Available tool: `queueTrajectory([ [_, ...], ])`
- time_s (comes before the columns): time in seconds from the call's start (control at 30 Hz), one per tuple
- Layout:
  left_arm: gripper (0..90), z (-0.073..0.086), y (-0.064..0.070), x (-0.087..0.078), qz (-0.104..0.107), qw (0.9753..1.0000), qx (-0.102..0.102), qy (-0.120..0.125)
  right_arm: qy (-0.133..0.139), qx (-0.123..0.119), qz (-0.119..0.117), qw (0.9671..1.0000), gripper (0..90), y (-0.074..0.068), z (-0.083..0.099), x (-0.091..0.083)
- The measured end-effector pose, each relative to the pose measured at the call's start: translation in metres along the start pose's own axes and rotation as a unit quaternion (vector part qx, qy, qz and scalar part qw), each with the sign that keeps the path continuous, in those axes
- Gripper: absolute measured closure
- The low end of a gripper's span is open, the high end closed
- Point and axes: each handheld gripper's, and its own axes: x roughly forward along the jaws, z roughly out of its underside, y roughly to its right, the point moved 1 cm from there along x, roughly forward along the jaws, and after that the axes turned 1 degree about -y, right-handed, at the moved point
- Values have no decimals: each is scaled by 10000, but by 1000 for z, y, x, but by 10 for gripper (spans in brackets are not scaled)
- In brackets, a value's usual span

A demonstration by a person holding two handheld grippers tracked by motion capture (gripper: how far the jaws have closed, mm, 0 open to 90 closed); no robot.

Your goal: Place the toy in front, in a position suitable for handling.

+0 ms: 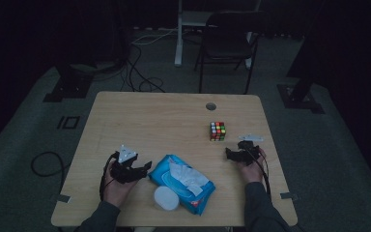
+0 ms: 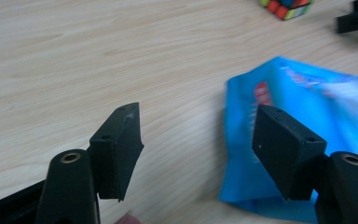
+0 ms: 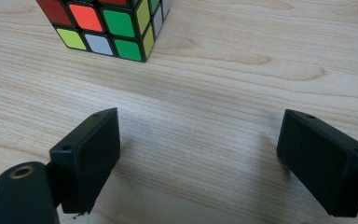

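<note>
A blue pack of wet wipes point(image 1: 181, 181) lies near the table's front edge, its white flap lifted with a wipe showing. A white round lid point(image 1: 166, 197) sits against the pack's front side. My left gripper point(image 1: 145, 169) is just left of the pack and open. In the left gripper view point(image 2: 196, 116) the jaws stand apart, and the right one overlaps the pack's corner point(image 2: 298, 121). A Rubik's cube point(image 1: 217, 131) stands on the right half of the table. My right gripper point(image 1: 230, 154) hovers open just in front of the cube point(image 3: 107, 25), with bare wood between its jaws point(image 3: 199, 119).
The wooden table point(image 1: 145, 121) has a round cable hole point(image 1: 210, 106) at the back right. A dark chair point(image 1: 227, 43) stands behind the table, and cables point(image 1: 140, 72) lie on the floor. In the left gripper view the cube point(image 2: 286, 7) and the other gripper point(image 2: 356, 18) show farther off.
</note>
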Motion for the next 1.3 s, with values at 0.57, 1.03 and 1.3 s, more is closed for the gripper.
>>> queueTrajectory([
  [0.57,290,-5,55,1,720,9962,474,-95,2,3,0,10000,131,0,0,0],
  [1.03,284,1,75,3,474,9948,829,-345,4,8,0,10000,131,0,0,0],
  [1.3,283,1,68,3,342,9944,950,-317,3,4,-1,10000,131,0,0,0],
])
